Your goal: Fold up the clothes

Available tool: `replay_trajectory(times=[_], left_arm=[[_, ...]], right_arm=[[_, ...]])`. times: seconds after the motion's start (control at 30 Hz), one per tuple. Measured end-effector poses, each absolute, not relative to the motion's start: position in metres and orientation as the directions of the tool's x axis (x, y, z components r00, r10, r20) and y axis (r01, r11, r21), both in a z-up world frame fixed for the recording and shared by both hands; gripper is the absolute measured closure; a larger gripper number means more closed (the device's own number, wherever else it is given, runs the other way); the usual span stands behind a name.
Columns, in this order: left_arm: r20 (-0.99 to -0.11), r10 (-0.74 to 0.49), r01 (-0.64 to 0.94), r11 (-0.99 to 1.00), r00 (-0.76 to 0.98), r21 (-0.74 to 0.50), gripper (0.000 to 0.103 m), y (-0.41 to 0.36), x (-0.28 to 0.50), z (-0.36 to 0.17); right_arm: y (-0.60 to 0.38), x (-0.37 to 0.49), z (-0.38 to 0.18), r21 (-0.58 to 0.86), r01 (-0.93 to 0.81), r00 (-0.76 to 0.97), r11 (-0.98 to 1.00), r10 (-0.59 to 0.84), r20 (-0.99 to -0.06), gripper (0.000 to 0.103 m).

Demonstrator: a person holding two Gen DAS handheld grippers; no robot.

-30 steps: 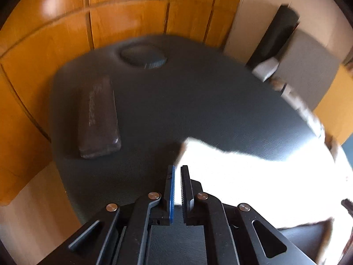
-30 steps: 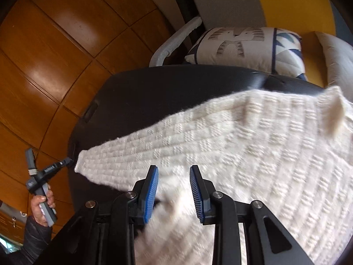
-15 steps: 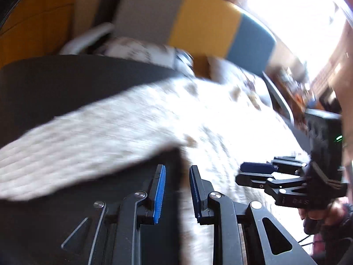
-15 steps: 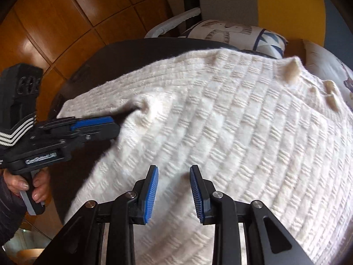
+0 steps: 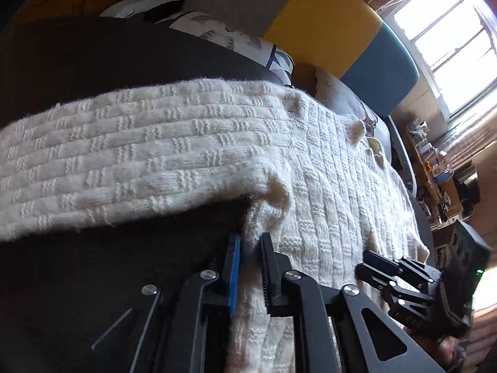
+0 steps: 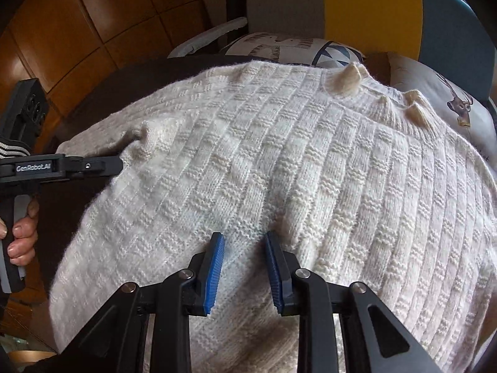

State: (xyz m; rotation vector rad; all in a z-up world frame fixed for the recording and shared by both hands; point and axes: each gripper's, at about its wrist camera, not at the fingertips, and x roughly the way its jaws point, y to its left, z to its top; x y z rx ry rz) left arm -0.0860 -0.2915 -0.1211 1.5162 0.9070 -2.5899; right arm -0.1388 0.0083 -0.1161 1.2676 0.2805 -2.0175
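Note:
A cream basket-weave knit sweater (image 6: 279, 155) lies spread on a black round table (image 5: 93, 52), neckline at the far side. One sleeve (image 5: 124, 161) stretches off to the left. My left gripper (image 5: 250, 242) is shut on the sweater's edge just below the underarm, with knit pinched between its pads; from the right wrist view it (image 6: 119, 164) comes in from the left and the fabric puckers at its tip. My right gripper (image 6: 243, 242) stands open low over the sweater's body, nothing between its fingers. In the left wrist view it (image 5: 363, 264) sits at the lower right.
Printed cushions (image 6: 289, 46) and a grey, yellow and teal sofa back (image 6: 372, 9) stand behind the table. Wood panels (image 6: 93, 15) are on the left. A hand (image 6: 18, 233) holds the left gripper's handle. A bright window (image 5: 450, 31) is at the right.
My left gripper swung from the bare table by the sleeve end to the sweater's underarm and closed on the knit. The right gripper stayed open and moved further over the body.

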Motion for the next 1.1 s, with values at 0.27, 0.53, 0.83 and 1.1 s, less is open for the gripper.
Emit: replay_trajectory(times=[0.27,0.53,0.83,1.1], left_arm=[[-0.821,0.272,0.229,-0.873,-0.501,-0.43,0.078,-0.286,0.009,-0.108],[-0.834,0.291,0.199,-0.885,-0.468,-0.421,0.076,-0.266,0.074,-0.115],[-0.854,0.193,0.24,-0.909,-0.483,-0.341,0.098,-0.243,0.103,-0.118],[-0.841,0.134,0.226,-0.93,-0.524,-0.289,0.094,-0.236,0.084,-0.1]], right_arm=[[0.021,-0.094,-0.083,0.328,0.7,-0.18,-0.634,-0.602,-0.778,0.074],[0.034,-0.05,-0.091,0.35,0.686,-0.153,-0.638,-0.596,-0.788,0.074],[0.051,-0.035,-0.116,0.156,0.682,-0.263,-0.714,-0.439,-0.859,0.075],[0.059,-0.041,-0.116,0.217,0.664,-0.257,-0.716,-0.49,-0.833,0.074]])
